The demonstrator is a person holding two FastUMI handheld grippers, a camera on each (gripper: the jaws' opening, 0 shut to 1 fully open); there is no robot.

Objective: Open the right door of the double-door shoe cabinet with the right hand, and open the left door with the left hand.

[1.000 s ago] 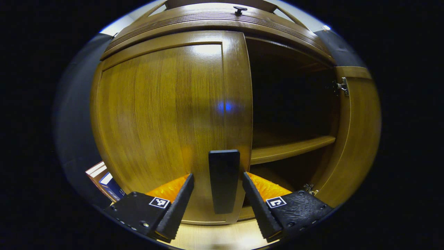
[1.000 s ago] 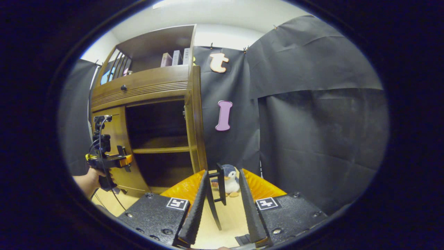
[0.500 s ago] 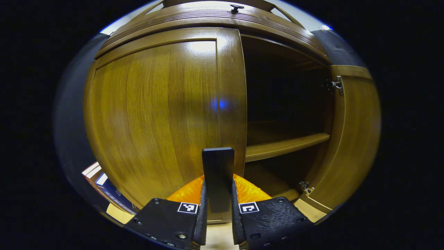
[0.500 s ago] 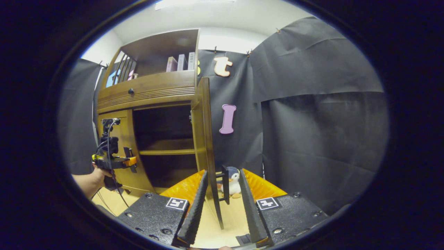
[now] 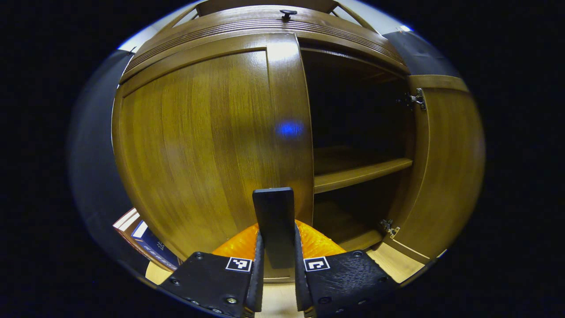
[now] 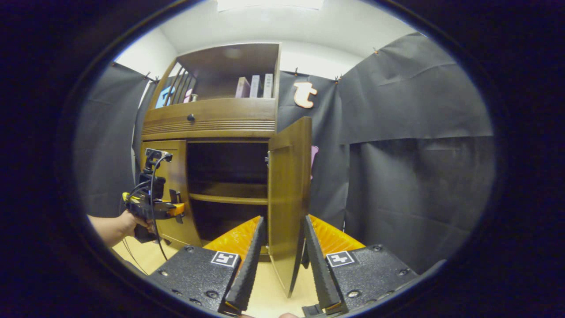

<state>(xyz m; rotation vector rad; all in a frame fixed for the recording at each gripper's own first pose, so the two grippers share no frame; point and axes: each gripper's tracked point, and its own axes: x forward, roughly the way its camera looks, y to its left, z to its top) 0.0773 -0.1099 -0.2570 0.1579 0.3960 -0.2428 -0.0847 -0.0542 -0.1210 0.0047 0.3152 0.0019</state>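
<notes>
Left door's handle [image 5: 273,225], at 6 o'clock, is clenched between the left tongs [image 5: 276,269]. Beyond, the left door [image 5: 207,137] is seen shut, judged stiff and hinged. Right tongs [image 6: 282,260] are spread around the opened right door [image 6: 287,194], apparently untouched.

The left gripper view faces the shoe cabinet [image 5: 212,132] closely. The right gripper view, seemingly farther back, shares the cabinet's open interior.
</notes>
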